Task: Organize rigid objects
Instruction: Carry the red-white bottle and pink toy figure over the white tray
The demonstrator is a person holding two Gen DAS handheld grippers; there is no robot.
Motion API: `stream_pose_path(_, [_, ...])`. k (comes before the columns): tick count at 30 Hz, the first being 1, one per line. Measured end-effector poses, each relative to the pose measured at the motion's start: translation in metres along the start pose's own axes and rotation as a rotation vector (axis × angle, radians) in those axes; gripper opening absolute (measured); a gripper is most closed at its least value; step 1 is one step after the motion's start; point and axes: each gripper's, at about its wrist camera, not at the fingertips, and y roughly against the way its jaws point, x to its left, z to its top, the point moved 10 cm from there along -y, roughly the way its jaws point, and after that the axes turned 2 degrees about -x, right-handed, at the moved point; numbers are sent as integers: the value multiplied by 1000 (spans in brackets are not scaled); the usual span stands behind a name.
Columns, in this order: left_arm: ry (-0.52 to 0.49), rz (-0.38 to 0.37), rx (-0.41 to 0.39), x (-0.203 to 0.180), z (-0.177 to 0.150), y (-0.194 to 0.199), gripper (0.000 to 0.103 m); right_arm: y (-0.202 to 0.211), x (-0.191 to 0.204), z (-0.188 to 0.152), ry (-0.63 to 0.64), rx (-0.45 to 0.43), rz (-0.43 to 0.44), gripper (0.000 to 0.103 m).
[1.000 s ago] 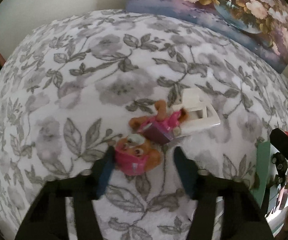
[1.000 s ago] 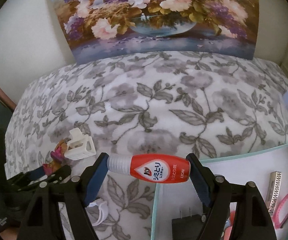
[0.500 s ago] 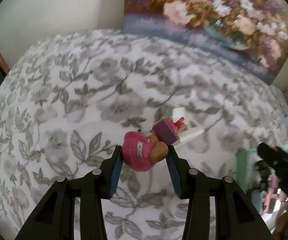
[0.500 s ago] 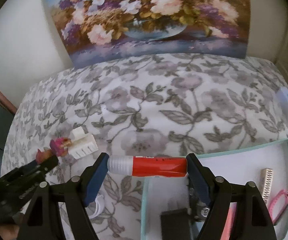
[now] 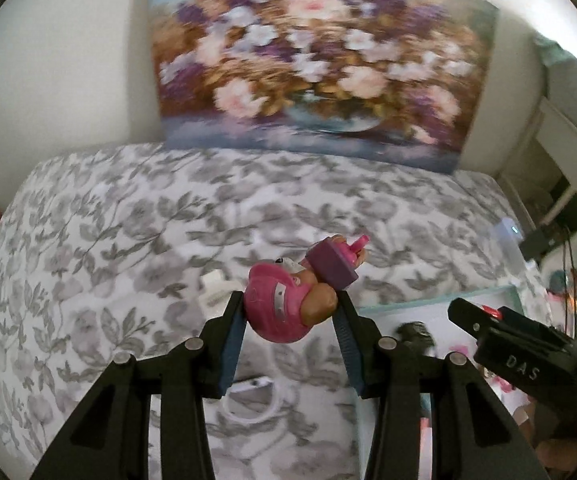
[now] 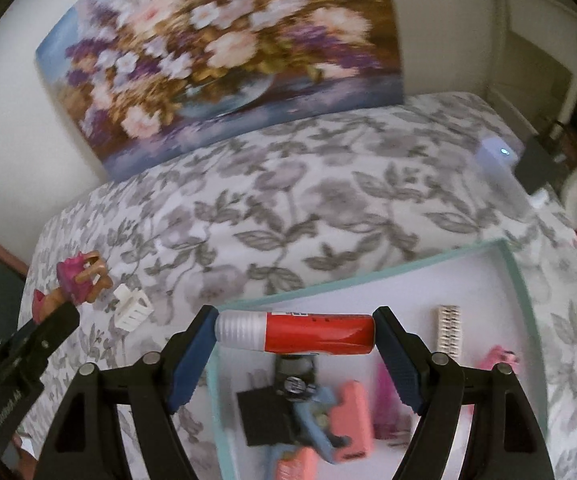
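We carry two things at once. Our left hand-held gripper (image 5: 290, 316) is clamped on the toy dog (image 5: 288, 304) by its round pink helmet, lifted clear of the flowered tabletop (image 5: 108, 240); its jaws have just been closing on it. It looks light, hard and slick, so the curved head may twist; its body points away and right. Our right hand-held gripper (image 6: 294, 332) pins the red tube (image 6: 296, 332) end to end, crosswise, over the tray (image 6: 520, 280). It is stiff and light.
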Motion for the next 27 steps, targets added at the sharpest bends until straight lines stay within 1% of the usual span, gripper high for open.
stream_pose_path(6, [-99,-37,27,-56,-18,0,45,16,-37,-5,-45,-2,-36,81])
stream_pose_path(9, [-135,-52,52,-79,-31,-3,46,23,-52,-15,-64,3,-52,81])
stream_pose_path(11, [-148,-59,74,-90,-41,-6,46,26,-60,-24,-86,9,-47,81])
stream_pose_path(14, [-153,-59,106,-98,-54,-11,46,31,-72,-34,-99,13,-79,81])
stream_pose_path(16, [-153,-57,123,-99,-60,-15,46,32,-75,-37,-102,15,-76,81])
stream_pose_path(21, [-153,-89,163,-107,-72,-20,46,31,-73,-37,-84,19,-71,81])
stream_pose_path(27, [-170,-73,194,-107,-80,-28,46,22,-68,-41,-44,48,-84,81])
